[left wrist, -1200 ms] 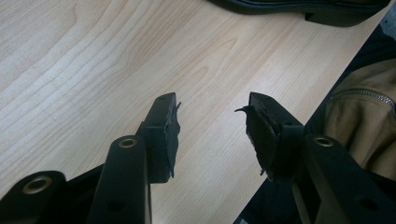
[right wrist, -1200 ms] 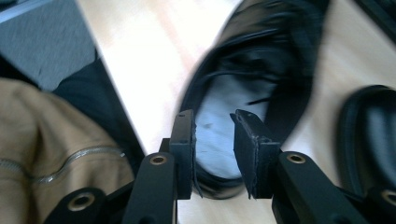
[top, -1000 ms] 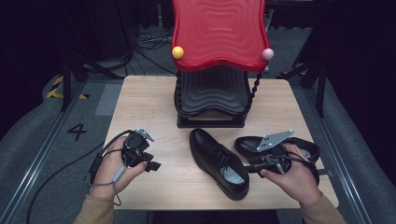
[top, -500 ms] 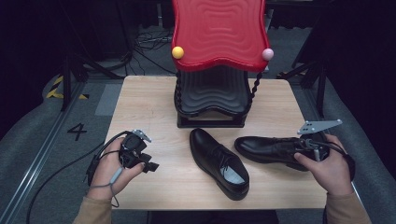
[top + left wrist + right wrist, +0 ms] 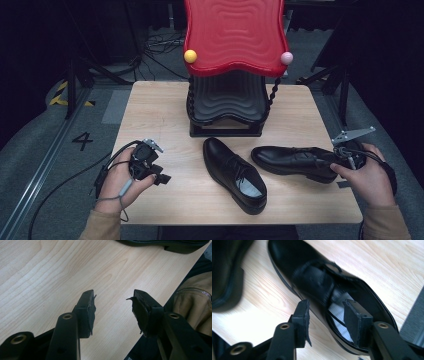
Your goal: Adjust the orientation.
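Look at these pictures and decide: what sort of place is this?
Probably a lab or recording studio: a lone wooden table on grey carpet, loose cables on the floor, dark surroundings, and a number marked on the floor.

high view: above my side, looking forward and down over the desk (image 5: 165, 110) | left tongs view: close, low over bare wood | right tongs view: close on the right shoe (image 5: 322, 287), shared with high view (image 5: 292, 161)

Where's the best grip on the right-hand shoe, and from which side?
Grip the right shoe by the rim of its heel opening, coming from the heel end at the table's right edge. It lies sideways with the toe toward the middle, and that rim is thin enough for the right gripper.
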